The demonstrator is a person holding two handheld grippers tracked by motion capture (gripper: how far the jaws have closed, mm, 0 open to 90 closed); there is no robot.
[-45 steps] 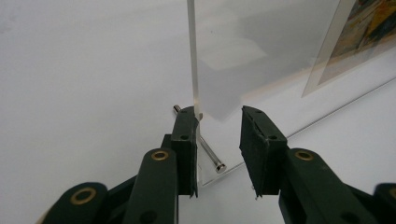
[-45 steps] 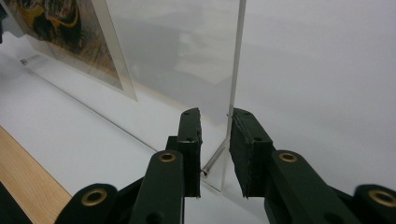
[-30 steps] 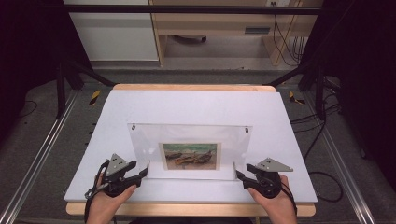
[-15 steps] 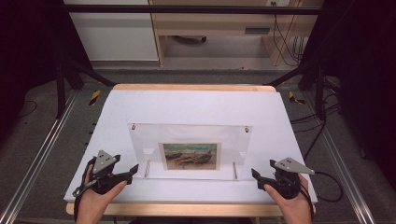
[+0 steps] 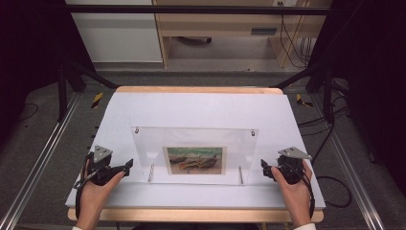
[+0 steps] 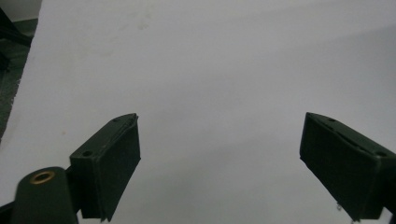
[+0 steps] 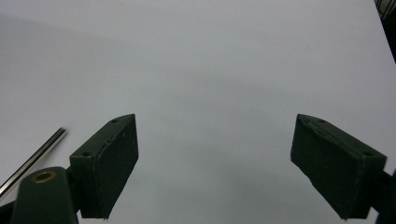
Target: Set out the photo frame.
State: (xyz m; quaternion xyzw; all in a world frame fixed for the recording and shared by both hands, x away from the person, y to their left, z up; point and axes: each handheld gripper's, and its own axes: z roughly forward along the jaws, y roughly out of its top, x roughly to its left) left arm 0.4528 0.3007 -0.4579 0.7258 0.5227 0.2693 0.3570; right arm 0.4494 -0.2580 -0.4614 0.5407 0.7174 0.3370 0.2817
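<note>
A clear acrylic frame (image 5: 194, 139) stands upright mid-table, with a painting of boats (image 5: 195, 160) in its lower middle and two metal pegs (image 5: 151, 172) at its foot. To the left of the frame is my left gripper (image 5: 126, 167), apart from it. Its jaws have just been opening and stand wide over bare white table (image 6: 219, 140) with nothing between them. To the right of the frame, my right gripper (image 5: 264, 168) has also just been opening and is likewise empty (image 7: 215, 140). One metal peg (image 7: 32, 158) shows at the left of the right gripper view.
The white table top (image 5: 201, 108) has a wooden rim (image 5: 196, 89) at the back. Metal rails (image 5: 38, 158) run along both sides of the table, cables (image 5: 335, 187) lie on the floor at the right, and a cabinet (image 5: 215, 28) stands beyond.
Both grippers have drawn outward from the frame's lower corners toward the table's sides, and their jaws have spread. The frame stands where it was.
</note>
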